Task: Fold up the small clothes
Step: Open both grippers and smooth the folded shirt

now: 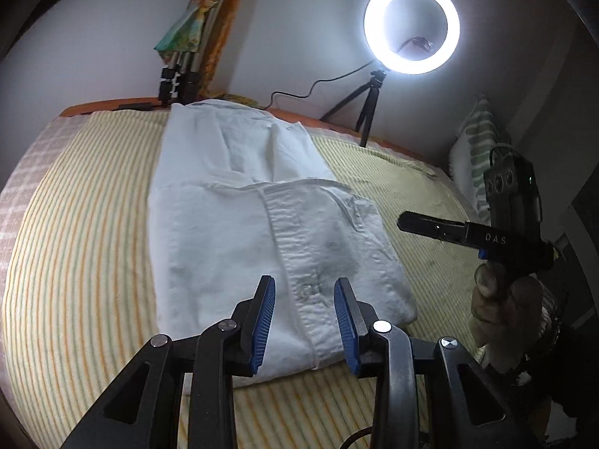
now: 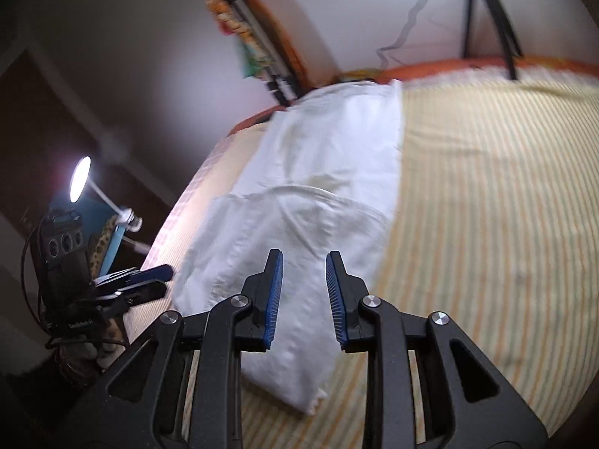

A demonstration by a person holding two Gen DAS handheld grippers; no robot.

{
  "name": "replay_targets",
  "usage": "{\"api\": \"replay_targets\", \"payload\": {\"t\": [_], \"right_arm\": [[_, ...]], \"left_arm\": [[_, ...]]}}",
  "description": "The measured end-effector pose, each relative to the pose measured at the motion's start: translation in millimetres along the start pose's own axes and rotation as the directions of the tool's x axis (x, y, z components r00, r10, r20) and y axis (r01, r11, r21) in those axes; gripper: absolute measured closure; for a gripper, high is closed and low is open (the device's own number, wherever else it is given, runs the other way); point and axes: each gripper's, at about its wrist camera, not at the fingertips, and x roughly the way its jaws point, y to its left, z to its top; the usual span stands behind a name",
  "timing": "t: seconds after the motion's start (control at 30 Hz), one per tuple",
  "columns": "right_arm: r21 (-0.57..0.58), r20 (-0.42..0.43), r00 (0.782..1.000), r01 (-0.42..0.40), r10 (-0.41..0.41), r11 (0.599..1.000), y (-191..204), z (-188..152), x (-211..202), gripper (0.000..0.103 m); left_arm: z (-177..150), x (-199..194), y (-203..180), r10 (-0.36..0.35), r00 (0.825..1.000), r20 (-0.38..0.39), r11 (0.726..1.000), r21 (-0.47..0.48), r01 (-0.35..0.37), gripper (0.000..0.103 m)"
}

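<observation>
Lying folded on the striped bed (image 1: 93, 224), the white shirt (image 1: 239, 232) sits at 12 o'clock from both tongs, left tongs (image 1: 305, 323) and right tongs (image 2: 304, 299), each apart and empty.

Our left tongs (image 1: 305, 323) and right tongs (image 2: 304, 297) are matte black, with ribbed blue pads (image 1: 264, 327) and round silver screws (image 1: 381, 326). Our right body carries white letters "DAS" (image 1: 495, 238); just below them our bare-skinned hand (image 1: 503, 308) shows.
</observation>
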Motion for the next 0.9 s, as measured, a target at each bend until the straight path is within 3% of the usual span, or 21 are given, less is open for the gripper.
{"api": "replay_targets", "payload": {"t": [0.1,0.2,0.3,0.33,0.43,0.5,0.57,0.63,0.9], "right_arm": [[-0.098,-0.067,0.998,0.014,-0.021,0.995,17,8,27,0.077],[-0.156,-0.115,0.989,0.071,-0.09,0.985,19,13,56,0.077],[-0.189,-0.151,0.971,0.154,-0.183,0.97,6,17,78,0.078],[-0.185,-0.147,0.973,0.149,-0.178,0.971,1,19,78,0.078],[-0.135,-0.105,0.981,0.147,-0.162,0.98,-11,35,65,0.077],[-0.102,-0.061,0.989,0.125,-0.132,0.987,-21,48,52,0.066],[-0.079,-0.013,0.988,0.154,-0.156,0.985,-32,60,43,0.05],[-0.042,0.008,0.989,0.148,-0.148,0.988,-46,73,40,0.05],[0.138,0.014,0.996,0.089,-0.092,0.986,-105,116,68,0.05]], "left_arm": [[6,27,-7,0.019,0.999,-0.029,1.0,0.024,-0.018,0.072],[8,49,-3,0.108,0.993,-0.041,0.993,0.06,-0.106,0.072],[7,63,18,0.16,0.985,-0.058,0.987,0.024,-0.159,0.071],[6,63,27,0.159,0.986,-0.059,0.987,0.001,-0.159,0.071],[11,55,39,0.192,0.98,-0.048,0.981,-0.005,-0.192,0.072],[19,45,48,0.201,0.979,-0.029,0.979,-0.015,-0.201,0.071],[32,37,59,0.204,0.979,-0.006,0.978,-0.033,-0.204,0.068],[46,34,70,0.212,0.977,0.011,0.976,-0.051,-0.211,0.06],[99,60,123,0.118,0.993,-0.005,0.976,-0.183,-0.116,0.051]]}}
